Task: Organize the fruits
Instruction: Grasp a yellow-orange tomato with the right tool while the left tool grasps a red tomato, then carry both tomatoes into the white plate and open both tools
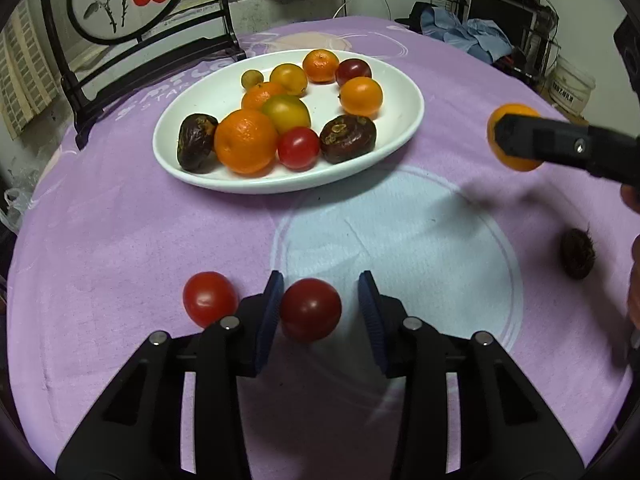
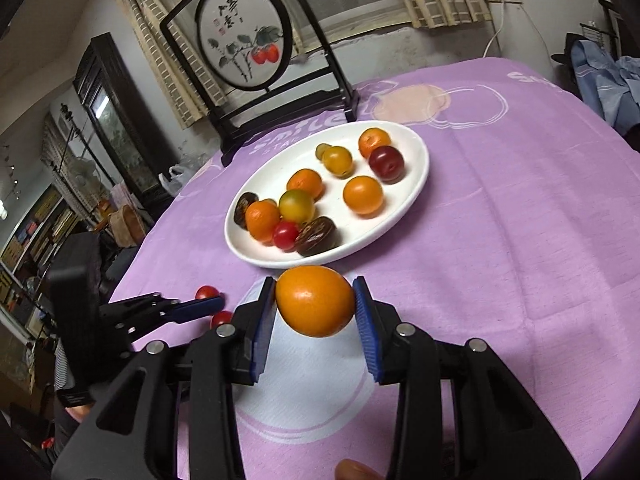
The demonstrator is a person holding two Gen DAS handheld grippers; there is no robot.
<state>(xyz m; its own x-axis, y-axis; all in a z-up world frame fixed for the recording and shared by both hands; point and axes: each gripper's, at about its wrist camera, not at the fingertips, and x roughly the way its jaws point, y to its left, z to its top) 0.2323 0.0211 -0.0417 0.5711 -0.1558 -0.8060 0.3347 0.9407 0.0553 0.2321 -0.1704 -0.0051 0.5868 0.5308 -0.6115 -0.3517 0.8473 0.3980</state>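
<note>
Left wrist view: the left gripper stands apart around a red tomato near the desk's near edge — only the left pad touches.

Right wrist view: the right gripper is clamped on an orange fruit, held just before the white plate.

Spiky dark fruit blurred near right edge.

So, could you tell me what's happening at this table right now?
A person is gathering fruit onto the white oval plate. The right gripper holds a round orange fruit above the purple cloth. The left gripper brackets a red cherry tomato; its right pad stands clear.
</note>
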